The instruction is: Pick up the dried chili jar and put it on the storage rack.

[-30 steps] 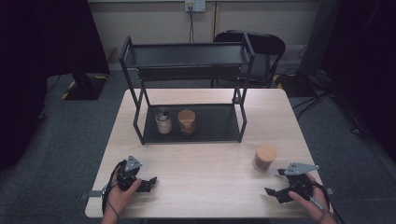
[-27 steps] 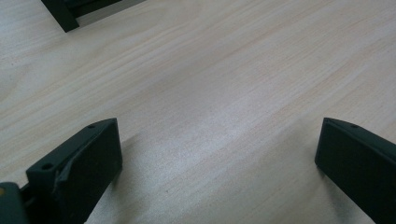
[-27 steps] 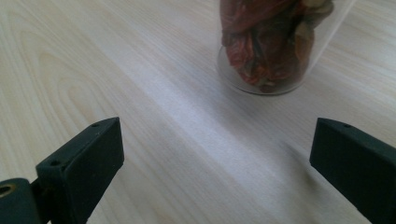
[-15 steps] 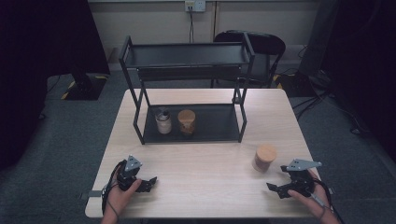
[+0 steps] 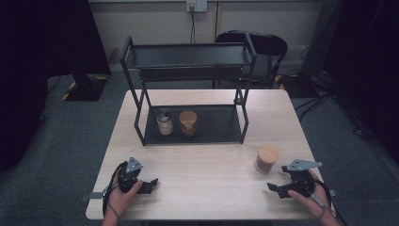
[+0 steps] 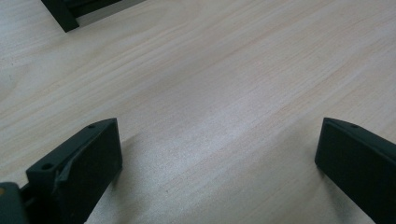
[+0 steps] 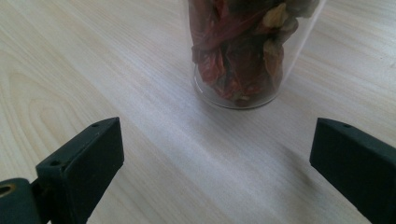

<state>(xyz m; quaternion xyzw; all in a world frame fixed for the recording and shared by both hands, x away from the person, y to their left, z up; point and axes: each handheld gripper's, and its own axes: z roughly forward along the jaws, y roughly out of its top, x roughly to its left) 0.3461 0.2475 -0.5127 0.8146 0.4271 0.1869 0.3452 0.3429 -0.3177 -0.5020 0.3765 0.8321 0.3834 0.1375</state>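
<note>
A glass jar with a wooden lid stands on the table at the right. Close up in the right gripper view, the jar holds dried red chilli pieces. My right gripper rests near the table's front right edge, just in front of and to the right of this jar. The right gripper is open and empty, with the jar a short way beyond its jaws. Near the front left edge, my left gripper lies on the wood. The left gripper is open over bare tabletop.
A black two-tier metal rack stands at the back middle of the table. Its lower shelf holds a silver-lidded jar and a wooden-lidded jar. One rack foot shows in the left gripper view. A chair stands behind the table.
My right gripper has edged slightly forward toward the jar on the table. The left gripper has stayed where it was.
</note>
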